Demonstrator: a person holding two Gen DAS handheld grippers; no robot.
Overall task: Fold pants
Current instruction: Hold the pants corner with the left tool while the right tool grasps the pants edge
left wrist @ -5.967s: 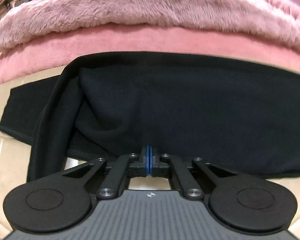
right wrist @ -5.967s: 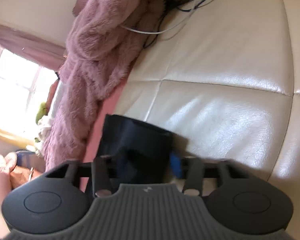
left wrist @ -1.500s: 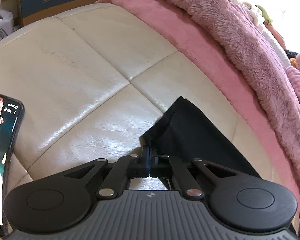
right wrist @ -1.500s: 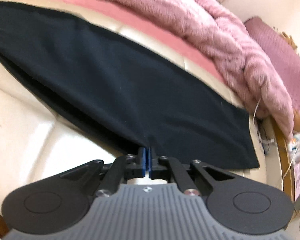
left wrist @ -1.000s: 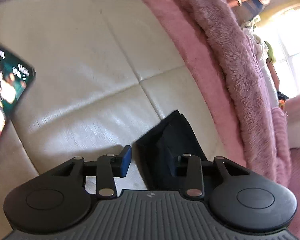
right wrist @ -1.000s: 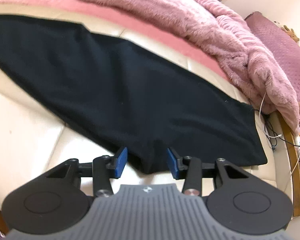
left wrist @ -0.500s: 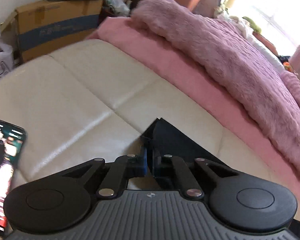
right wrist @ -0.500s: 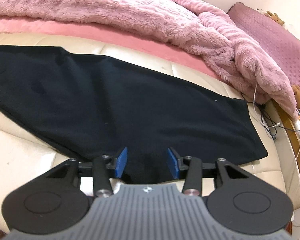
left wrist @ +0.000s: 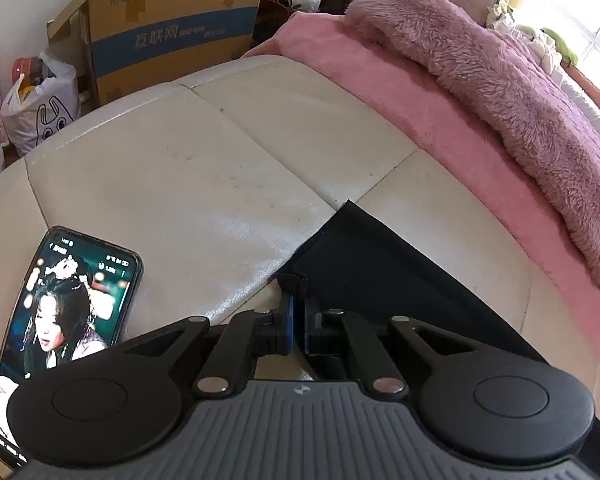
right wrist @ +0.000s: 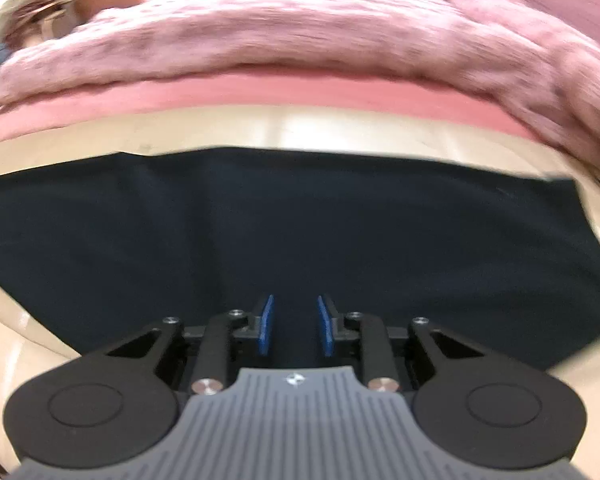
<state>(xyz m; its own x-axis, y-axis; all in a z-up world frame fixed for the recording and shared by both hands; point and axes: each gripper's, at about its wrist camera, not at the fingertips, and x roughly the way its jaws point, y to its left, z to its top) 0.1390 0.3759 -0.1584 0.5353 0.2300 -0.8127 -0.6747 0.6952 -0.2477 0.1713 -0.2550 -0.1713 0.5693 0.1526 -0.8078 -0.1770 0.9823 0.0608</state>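
The black pants lie flat in a long strip on the cream leather cushion. In the left wrist view one end of the pants points to a corner at the cushion seam. My left gripper is shut on the near hem corner of the pants. My right gripper is open, low over the near edge of the pants, with dark cloth between the blue pads. The right view is blurred by motion.
A phone with a lit screen lies on the cushion left of my left gripper. A pink sheet and a fluffy mauve blanket run along the far side. A cardboard box and bags stand beyond the cushion's end.
My left gripper opened, then shut again on the pants' hem corner. My right gripper let go of the pants' edge and has swung to face the blanket, its jaws narrower than half a second ago.
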